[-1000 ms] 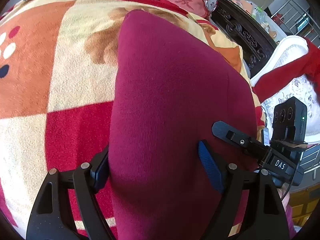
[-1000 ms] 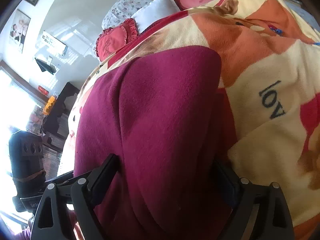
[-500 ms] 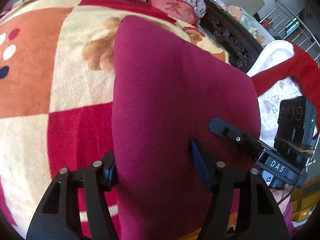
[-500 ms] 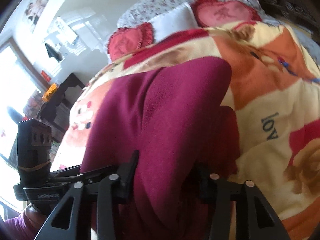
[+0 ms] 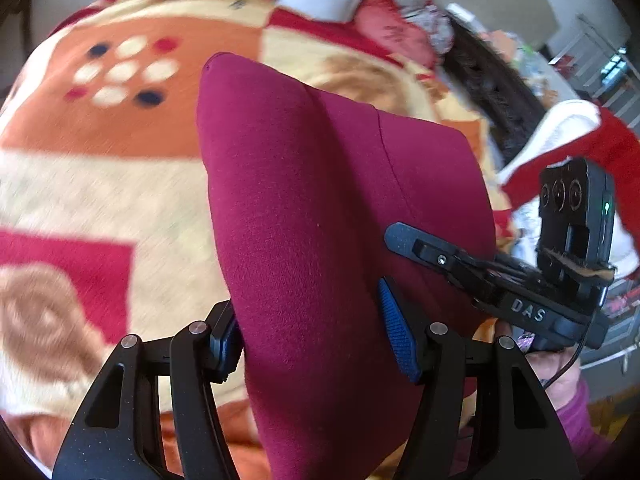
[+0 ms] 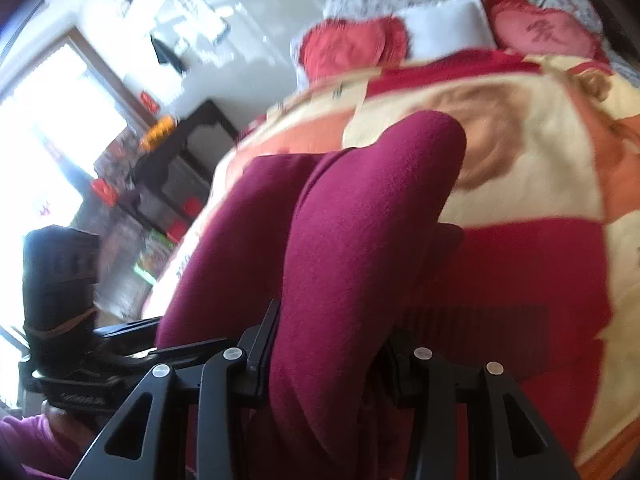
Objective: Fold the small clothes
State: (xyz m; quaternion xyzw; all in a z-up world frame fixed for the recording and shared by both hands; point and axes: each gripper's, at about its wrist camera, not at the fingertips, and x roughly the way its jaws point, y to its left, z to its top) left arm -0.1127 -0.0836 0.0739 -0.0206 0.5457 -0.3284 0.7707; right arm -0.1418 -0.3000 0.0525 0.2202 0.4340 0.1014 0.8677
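Left hand-held gripper [image 5: 312, 332] and right hand-held gripper [image 6: 324, 344], each clamped narrowly on a fold of the magenta fleece garment [image 5: 320, 208], which is raised in a rounded ridge above the bed's plush blanket patterned in cream, orange and red [image 5: 120, 200], toward the blanket's foot edge. In the left wrist view the right hand-held gripper's black fingers [image 5: 416, 242] lie against the garment's right side. Red heart-shaped cushions [image 6: 348, 48] and a white pillow [image 6: 444, 28] rest at the head edge of the bed.
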